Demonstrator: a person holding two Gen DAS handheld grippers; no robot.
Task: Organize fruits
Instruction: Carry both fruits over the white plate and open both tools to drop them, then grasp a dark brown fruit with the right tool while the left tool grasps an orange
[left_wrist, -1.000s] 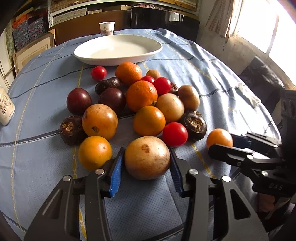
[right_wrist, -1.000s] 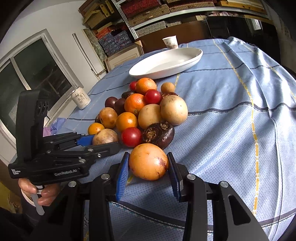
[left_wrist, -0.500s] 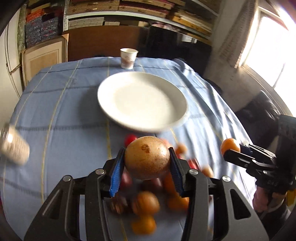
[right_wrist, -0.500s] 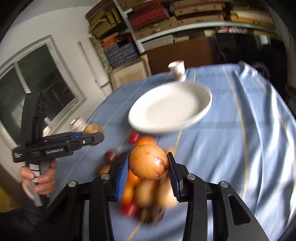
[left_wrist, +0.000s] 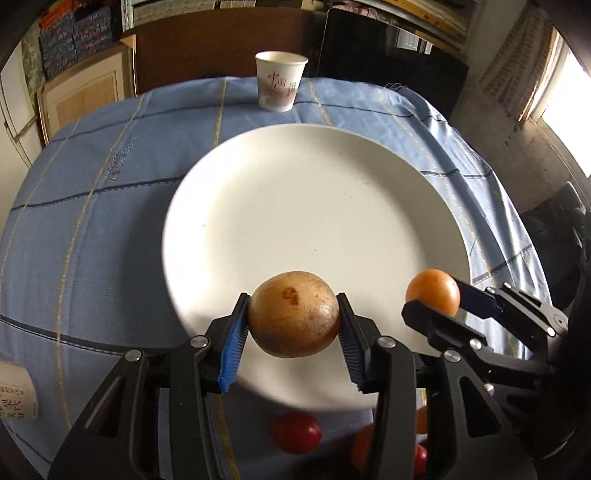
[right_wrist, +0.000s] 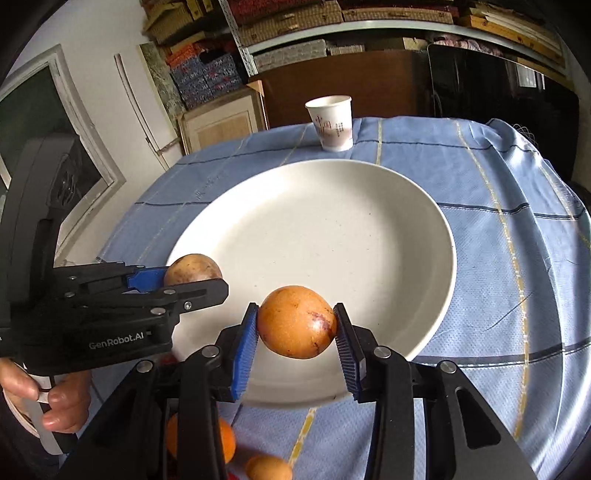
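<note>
Two fruits held, both over near rim of 1 white plate (left_wrist: 314, 206): brown fruit (left_wrist: 293, 314) clamped in left gripper (left_wrist: 291, 325), orange fruit (right_wrist: 297, 326) clamped in right gripper (right_wrist: 295, 332). Plate interior bare ahead of both. 1 paper cup (left_wrist: 280, 81) beyond far rim. Approx. 3–4 loose fruits (left_wrist: 295, 432) below grippers, partly hidden; count uncertain. Blue tablecloth (left_wrist: 92, 221) surrounds plate.

You hold a round brownish-yellow fruit with a dark spot (left_wrist: 293, 314) over the near rim of the wide white ceramic plate (left_wrist: 258, 206). Just beside it, a smaller round orange fruit with purple marks (right_wrist: 296, 326) hangs over the same rim.
</note>
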